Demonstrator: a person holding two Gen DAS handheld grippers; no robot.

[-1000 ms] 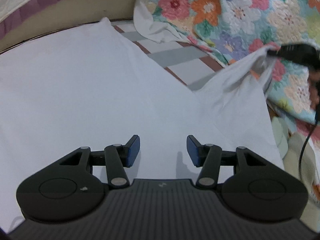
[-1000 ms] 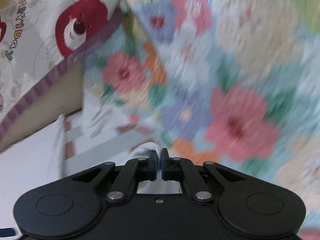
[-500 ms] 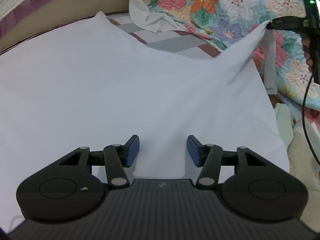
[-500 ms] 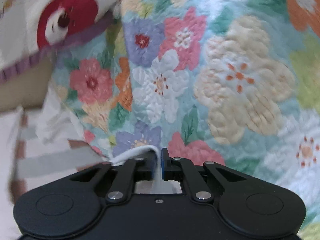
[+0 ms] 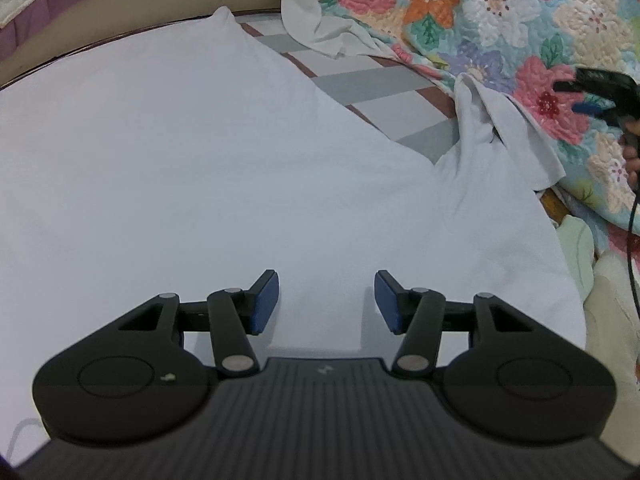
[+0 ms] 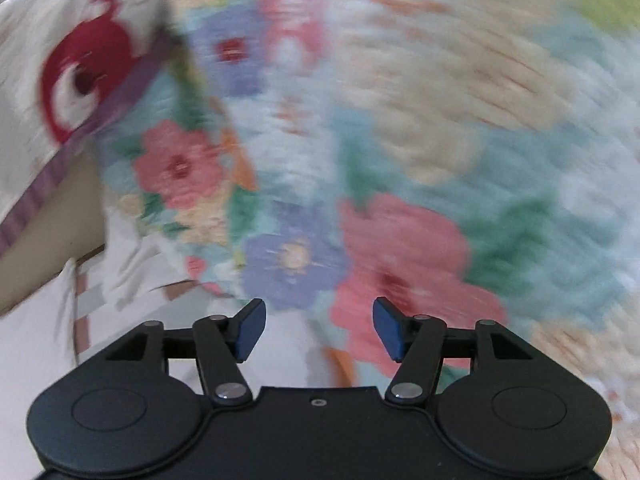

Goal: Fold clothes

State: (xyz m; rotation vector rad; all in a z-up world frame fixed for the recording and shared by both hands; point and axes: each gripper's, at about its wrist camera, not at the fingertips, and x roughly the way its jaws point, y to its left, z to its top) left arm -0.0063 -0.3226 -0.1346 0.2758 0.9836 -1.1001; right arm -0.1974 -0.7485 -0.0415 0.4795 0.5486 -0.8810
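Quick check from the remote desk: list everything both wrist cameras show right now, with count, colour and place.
White garment: one, white, spread flat, sleeve bunched at right.
Floral quilt: one, multicolour, far right.
Striped sheet: one, grey, white and brown, under the garment.
White cloth: one, crumpled, top centre.
Bear blanket: one, cream with red bear, purple trim, upper left.
Left gripper: open, over the garment.
Right gripper: open, empty, facing the quilt.
Hand: partly visible, right edge.

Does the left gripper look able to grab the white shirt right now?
Probably yes: the left gripper hovers over the white shirt, jaws open, with nothing between them and the cloth.
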